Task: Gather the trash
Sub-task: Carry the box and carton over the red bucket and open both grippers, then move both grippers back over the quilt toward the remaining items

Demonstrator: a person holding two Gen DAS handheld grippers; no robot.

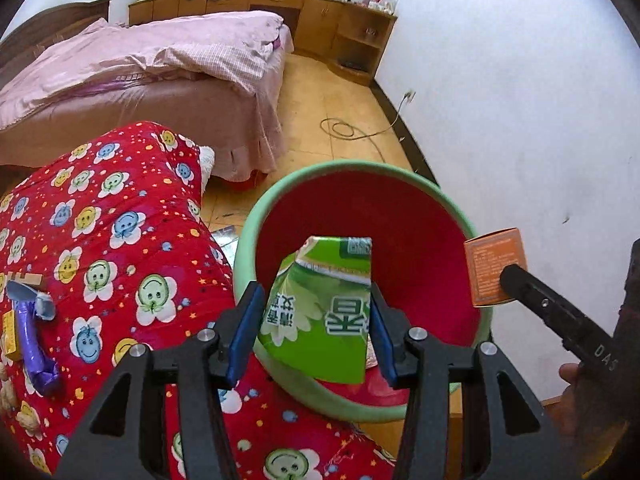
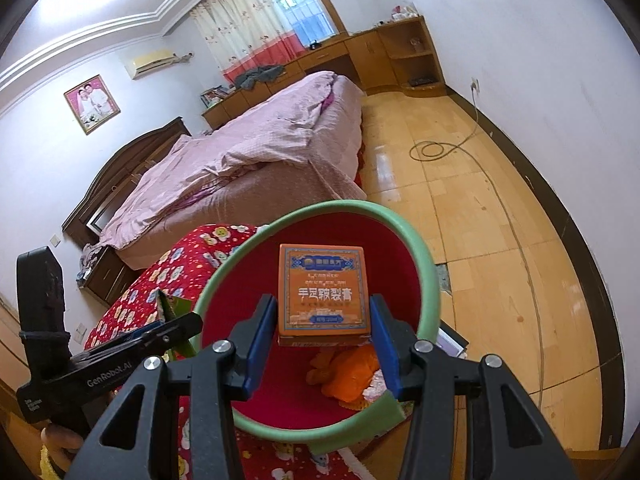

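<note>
While held over the bin (image 1: 362,402), with its green rim and red inside, both claws pinching trash. Left gripper (image 1: 316,330) clamped on a crumpled green carton (image 1: 324,312), blue pads (image 1: 246,330) pressed against both its sides, carton tilted and hanging above the near rim. Right gripper (image 2: 322,336) clamped on a small orange box (image 2: 323,292), pads (image 2: 262,342) tight on its left and right edges, printed face toward the camera, box above the bin's red interior. Same box (image 1: 496,266) visible from the left wrist at the bin's right edge, same carton (image 2: 176,308) glimpsed from the right wrist at the bin's left edge. Down in the bin, some orange scraps (image 2: 348,374) and a pale wrapper. Bin just beside a red quilt (image 1: 120,248) patterned with smiling flowers. On the quilt, far left, a purple wrapper (image 1: 34,336), a yellow packet (image 1: 10,334) and some peanuts (image 1: 24,420). Beyond, a bed (image 1: 168,64) under pink covers, wooden cabinets (image 1: 320,20), and a cord (image 1: 352,128) coiled on the tiled floor.
</note>
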